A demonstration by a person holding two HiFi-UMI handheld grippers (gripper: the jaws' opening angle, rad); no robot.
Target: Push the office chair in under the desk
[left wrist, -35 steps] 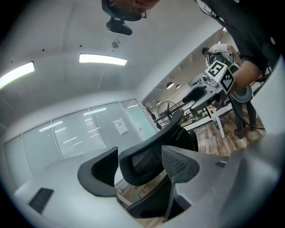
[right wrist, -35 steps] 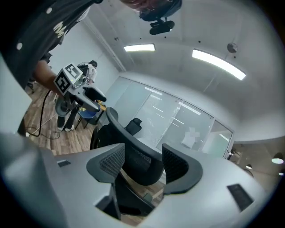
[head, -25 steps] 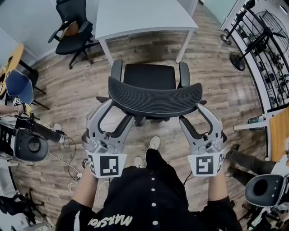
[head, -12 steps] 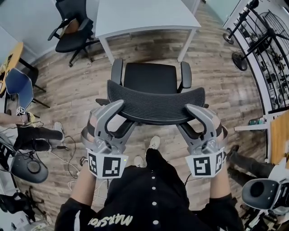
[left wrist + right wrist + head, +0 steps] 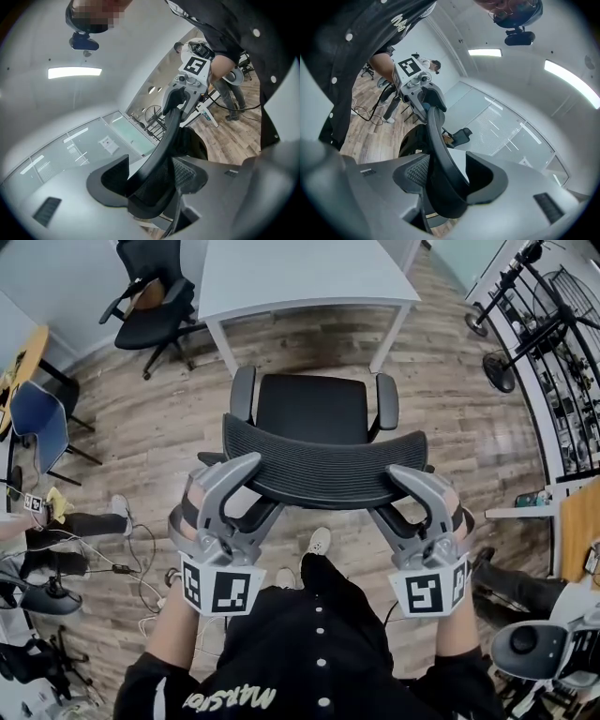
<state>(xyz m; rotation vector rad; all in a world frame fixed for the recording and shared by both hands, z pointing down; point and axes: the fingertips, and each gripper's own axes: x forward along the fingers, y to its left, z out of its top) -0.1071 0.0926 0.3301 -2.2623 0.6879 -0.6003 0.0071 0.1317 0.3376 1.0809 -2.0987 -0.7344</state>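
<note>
A black mesh office chair (image 5: 314, 404) stands on the wood floor, its seat facing the white desk (image 5: 300, 277) just beyond it. Its curved backrest (image 5: 323, 460) is nearest me. My left gripper (image 5: 262, 482) straddles the backrest's left end; its jaws are closing, and both pads touch the rim (image 5: 159, 164) between them. At the right end my right gripper (image 5: 384, 491) is shut on the same rim (image 5: 440, 164). Each gripper view shows the other gripper at the far end of the backrest.
A second black chair (image 5: 150, 301) stands left of the desk and a blue chair (image 5: 37, 418) at the far left. Cables (image 5: 122, 568) lie on the floor at left. Stands and a fan (image 5: 506, 324) line the right side. My shoes (image 5: 319, 540) are just behind the chair.
Both grippers' jaws have closed in from wide open onto the ends of the backrest's top rim. The chair has hardly shifted.
</note>
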